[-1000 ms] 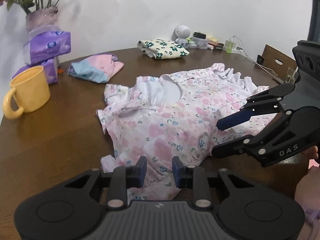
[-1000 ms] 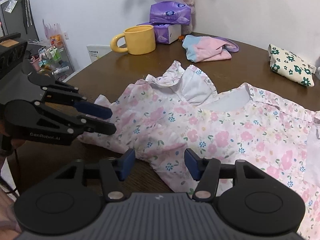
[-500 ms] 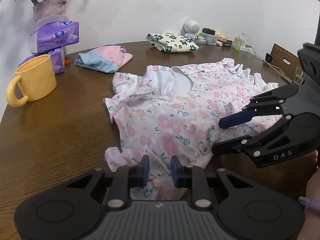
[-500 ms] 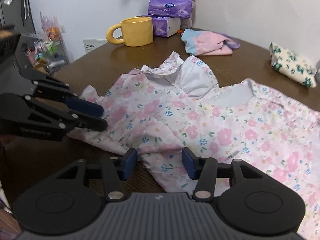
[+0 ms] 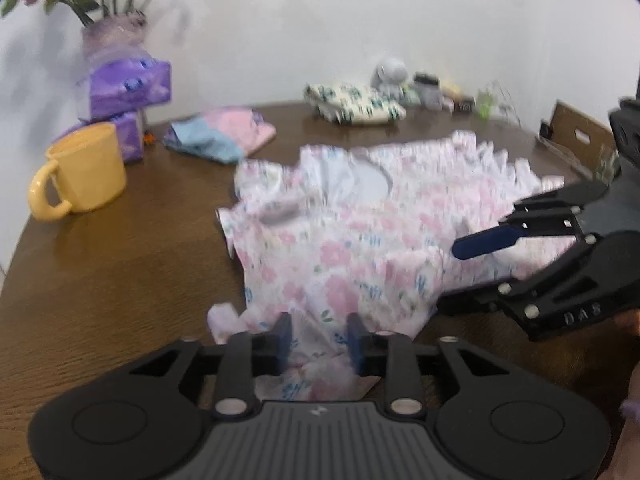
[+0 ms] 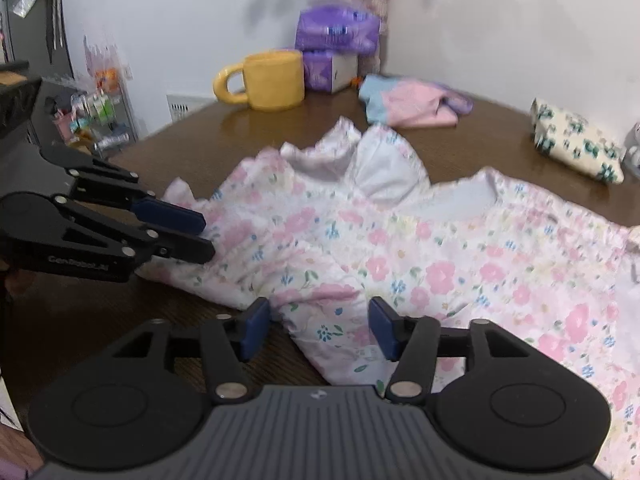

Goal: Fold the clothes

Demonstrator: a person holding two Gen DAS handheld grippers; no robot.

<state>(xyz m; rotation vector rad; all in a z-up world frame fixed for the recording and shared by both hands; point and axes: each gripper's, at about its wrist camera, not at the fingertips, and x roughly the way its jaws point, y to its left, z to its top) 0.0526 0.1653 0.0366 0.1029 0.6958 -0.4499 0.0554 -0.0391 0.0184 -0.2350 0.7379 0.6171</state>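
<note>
Pink floral cotton dress (image 5: 360,248) sprawls unfolded at the brown tabletop's (image 5: 120,280) near edge, left tongs (image 5: 318,338) and right tongs (image 6: 318,330) both agape, straddling its hem, apparently to pinch it.

A dress (image 5: 360,240) lies spread at the table's (image 5: 120,264) near edge. Behind it, toward the far edge, lie two folded garments (image 5: 224,138) (image 5: 354,103). At the far left edge stands a mug (image 5: 86,168), tissue packs (image 5: 128,88) and a vase (image 5: 114,36) behind it
</note>
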